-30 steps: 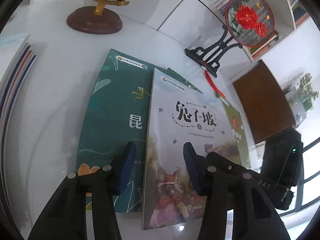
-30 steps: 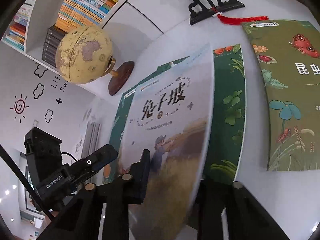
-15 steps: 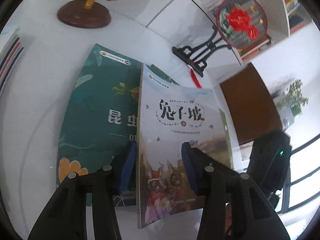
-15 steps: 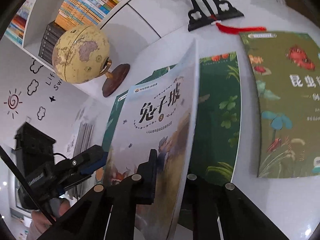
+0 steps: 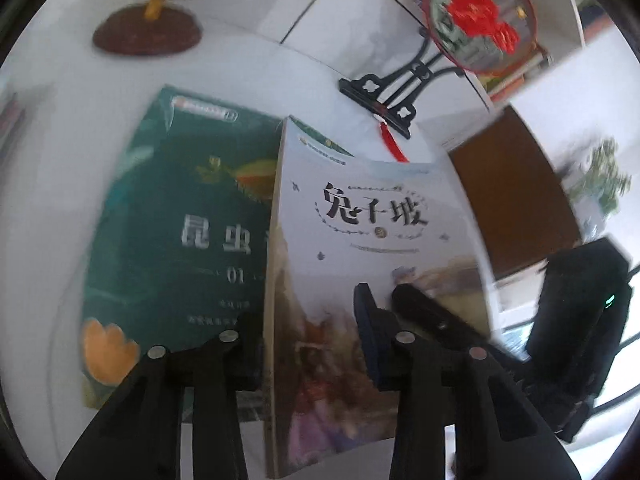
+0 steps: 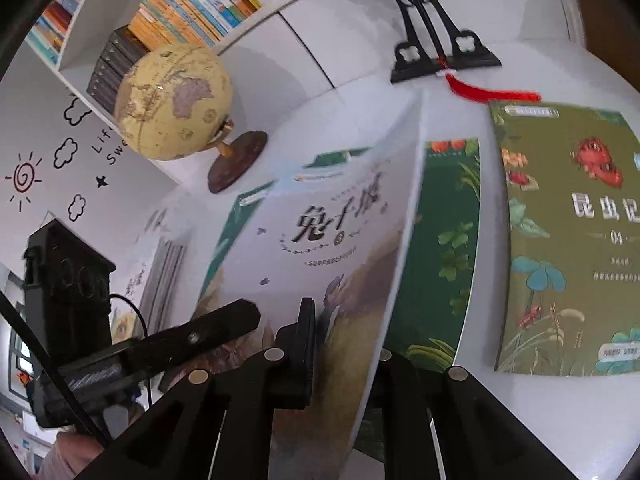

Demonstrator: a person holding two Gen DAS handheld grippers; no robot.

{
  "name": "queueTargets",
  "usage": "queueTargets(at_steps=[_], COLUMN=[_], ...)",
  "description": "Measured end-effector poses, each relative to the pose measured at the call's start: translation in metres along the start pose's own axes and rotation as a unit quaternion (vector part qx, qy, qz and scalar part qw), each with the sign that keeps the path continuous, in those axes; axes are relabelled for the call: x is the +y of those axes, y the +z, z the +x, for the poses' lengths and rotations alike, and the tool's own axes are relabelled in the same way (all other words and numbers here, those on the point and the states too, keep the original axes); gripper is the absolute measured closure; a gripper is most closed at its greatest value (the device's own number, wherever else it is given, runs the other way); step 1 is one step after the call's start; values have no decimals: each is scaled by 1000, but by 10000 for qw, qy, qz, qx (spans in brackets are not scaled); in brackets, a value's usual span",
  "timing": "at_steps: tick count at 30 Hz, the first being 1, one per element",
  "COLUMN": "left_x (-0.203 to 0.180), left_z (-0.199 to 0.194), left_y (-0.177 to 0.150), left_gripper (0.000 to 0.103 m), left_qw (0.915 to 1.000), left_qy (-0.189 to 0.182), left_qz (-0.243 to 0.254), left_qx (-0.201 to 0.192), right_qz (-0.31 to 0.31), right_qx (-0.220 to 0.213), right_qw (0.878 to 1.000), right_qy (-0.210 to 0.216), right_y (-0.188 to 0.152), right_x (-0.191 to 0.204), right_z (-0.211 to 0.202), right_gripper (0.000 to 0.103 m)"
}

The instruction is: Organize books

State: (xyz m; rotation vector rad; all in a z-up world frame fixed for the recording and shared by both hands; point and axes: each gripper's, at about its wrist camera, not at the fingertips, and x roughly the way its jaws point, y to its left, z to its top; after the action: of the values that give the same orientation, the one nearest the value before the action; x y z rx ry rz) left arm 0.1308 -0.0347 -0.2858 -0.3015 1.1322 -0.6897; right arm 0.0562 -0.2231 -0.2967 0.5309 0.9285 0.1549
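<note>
A pale rabbit storybook point(image 5: 368, 216) stands tilted up off a dark green insect book point(image 5: 172, 220) that lies flat on the white table point(image 5: 60, 160). My right gripper point(image 6: 344, 344) is shut on the storybook's lower edge, one pad on the cover and the other finger behind it. The storybook's spine side passes between the fingers of my left gripper point(image 5: 308, 320). Its jaws are closing, with a gap still left at the pads. My right gripper's finger point(image 5: 424, 308) shows on the cover in the left wrist view. An olive insect book point(image 6: 568, 240) lies flat to the right.
A globe point(image 6: 172, 100) on a wooden base and a round fan ornament on a black stand point(image 6: 436, 56) sit at the back of the table. Behind them is a bookshelf point(image 6: 192, 4) packed with books. A stack of books point(image 5: 12, 120) lies at the far left.
The storybook has been tipped up steeply from lying flat on the green book. The right jaws closed on its edge. The left jaws moved in around its spine side and narrowed.
</note>
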Motion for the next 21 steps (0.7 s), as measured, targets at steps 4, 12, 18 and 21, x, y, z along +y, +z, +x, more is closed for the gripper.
queueTargets(at_steps=[4,12,18,21], left_x=[-12,-30,-37,-37], left_z=[-7,-24,-50,-63], left_y=[6,14,18,20], left_gripper=[78,78,78,78], left_qw=[9986,9949,9904,9891], left_qy=[174,490,705,740], left_qz=[508,867,1119,1156], left_qx=[21,-167,-408,-527], right_qz=[-145,-492,-571,-585], right_qx=[-120,-267,-423,-472], right_qw=[9997,9975,9966,9965], right_qy=[-135,-420,-411,-358], right_y=[7,23,29,31], right_x=[11,31,49,59], right_z=[-7,-20,-32,-36], right_gripper=[92,92,92,92])
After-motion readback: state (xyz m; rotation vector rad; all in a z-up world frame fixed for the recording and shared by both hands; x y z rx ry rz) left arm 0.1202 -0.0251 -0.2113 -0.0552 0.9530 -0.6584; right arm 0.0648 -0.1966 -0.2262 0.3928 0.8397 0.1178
